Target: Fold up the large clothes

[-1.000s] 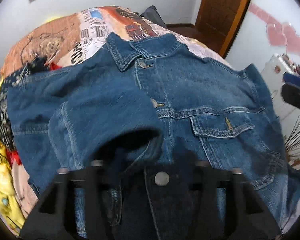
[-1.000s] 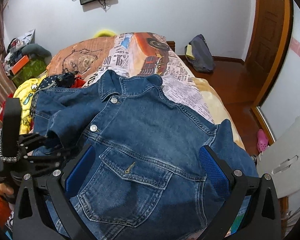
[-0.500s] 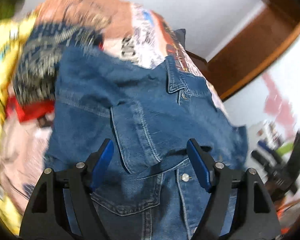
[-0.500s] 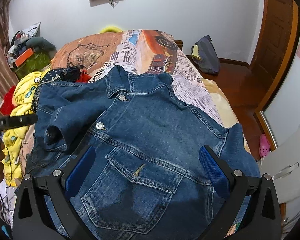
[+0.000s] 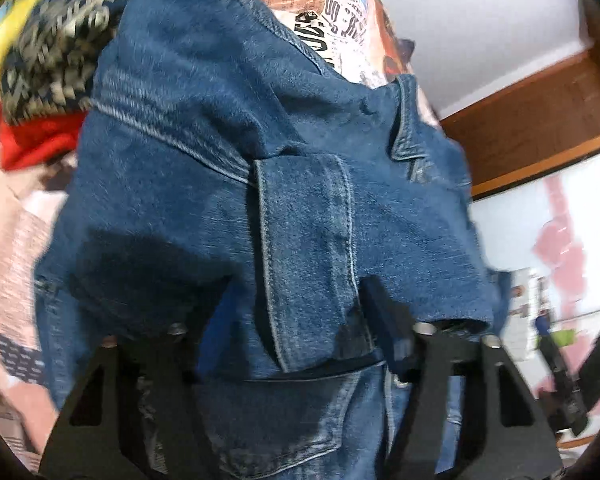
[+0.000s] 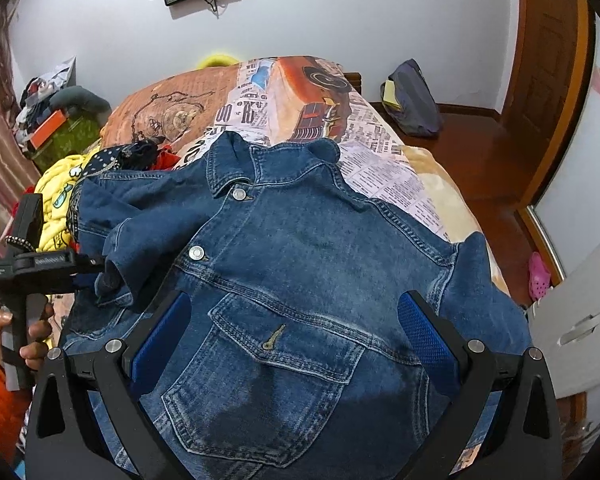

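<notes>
A blue denim jacket (image 6: 300,240) lies front up and buttoned on the bed. Its left sleeve is folded across the chest, and the cuff (image 6: 116,276) is at the jacket's left edge. My left gripper (image 5: 296,292) is at that cuff (image 5: 308,240). Its jaws are closing, with the cuff between them and denim against both fingers. In the right wrist view a hand (image 6: 32,332) holds the left gripper (image 6: 96,264) level with the sleeve. My right gripper (image 6: 294,304) hovers open over the chest pocket (image 6: 276,340), holding nothing.
The bed has a newspaper-print cover (image 6: 380,152). A pile of yellow, red and patterned clothes (image 6: 56,188) lies along the jacket's left side. A dark bag (image 6: 412,100) sits on the wooden floor by the door (image 6: 548,80). A white cabinet (image 6: 572,312) stands at the right.
My left gripper let the sleeve drop, swung to the jacket's left side and rolled. It opened wide and now narrows around the cuff. The right gripper has stayed put.
</notes>
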